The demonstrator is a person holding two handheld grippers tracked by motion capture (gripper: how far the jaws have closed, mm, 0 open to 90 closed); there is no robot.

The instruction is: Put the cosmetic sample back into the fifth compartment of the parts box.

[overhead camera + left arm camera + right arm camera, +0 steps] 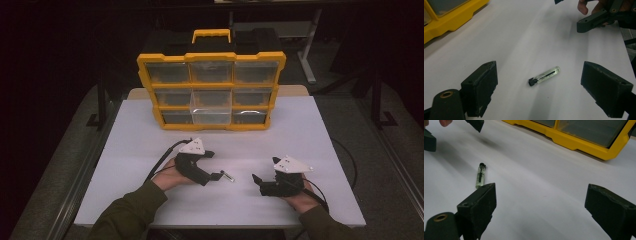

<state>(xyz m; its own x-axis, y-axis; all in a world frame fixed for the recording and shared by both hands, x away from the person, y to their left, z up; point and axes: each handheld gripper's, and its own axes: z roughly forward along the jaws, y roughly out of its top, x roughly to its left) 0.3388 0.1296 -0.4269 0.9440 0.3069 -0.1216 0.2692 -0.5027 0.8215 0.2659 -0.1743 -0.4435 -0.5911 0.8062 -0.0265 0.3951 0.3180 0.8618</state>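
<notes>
A small clear vial [228,176] with a black cap lies flat on the white table [300,140]. My left gripper [218,175] hovers just left of it, pointing right. In the left gripper view the vial [544,76] lies between the wide-apart jaws of the left gripper [539,75], touching neither. My right gripper [256,179] rests to the right of the vial, pointing left at it, and it is open with nothing in it. In the right gripper view the vial [480,175] lies just beyond the left jaw of the right gripper [541,202].
A yellow organizer case [211,90] with clear drawers stands upright at the back of the table. Its bottom middle drawer [211,114] is pulled out. Cables trail from both grippers toward the table's sides.
</notes>
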